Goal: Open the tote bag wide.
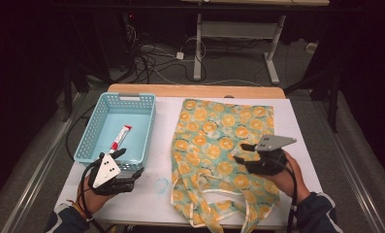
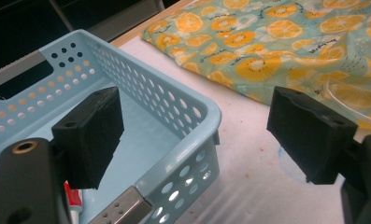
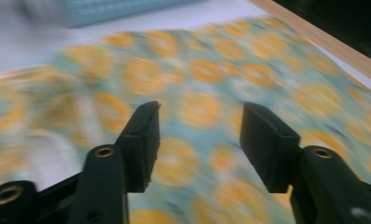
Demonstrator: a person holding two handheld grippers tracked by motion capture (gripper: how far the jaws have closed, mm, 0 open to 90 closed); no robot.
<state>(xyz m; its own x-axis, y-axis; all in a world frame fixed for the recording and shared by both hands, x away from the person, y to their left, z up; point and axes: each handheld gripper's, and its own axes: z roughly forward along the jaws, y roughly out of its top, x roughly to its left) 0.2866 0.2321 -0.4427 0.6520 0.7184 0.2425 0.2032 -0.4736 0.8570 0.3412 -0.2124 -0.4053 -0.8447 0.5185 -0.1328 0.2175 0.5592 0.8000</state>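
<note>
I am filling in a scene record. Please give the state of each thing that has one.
Tote bag: flat on the table, handles toward the person.
Basket: upright, holds one packet.
Packet: lying in the basket.
Left claw: open, astride the basket's near corner.
Right claw: open, empty, above the bag.

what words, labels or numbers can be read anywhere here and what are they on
None can be read.
Small dark script beside the orange slices on the teal orange-print cloth bag: too small and blurred to read.
Red and white tube-shaped packet in the light blue perforated plastic basket: any print is too small to make out.
White table top: a faint bluish ring mark, no lettering.
</note>
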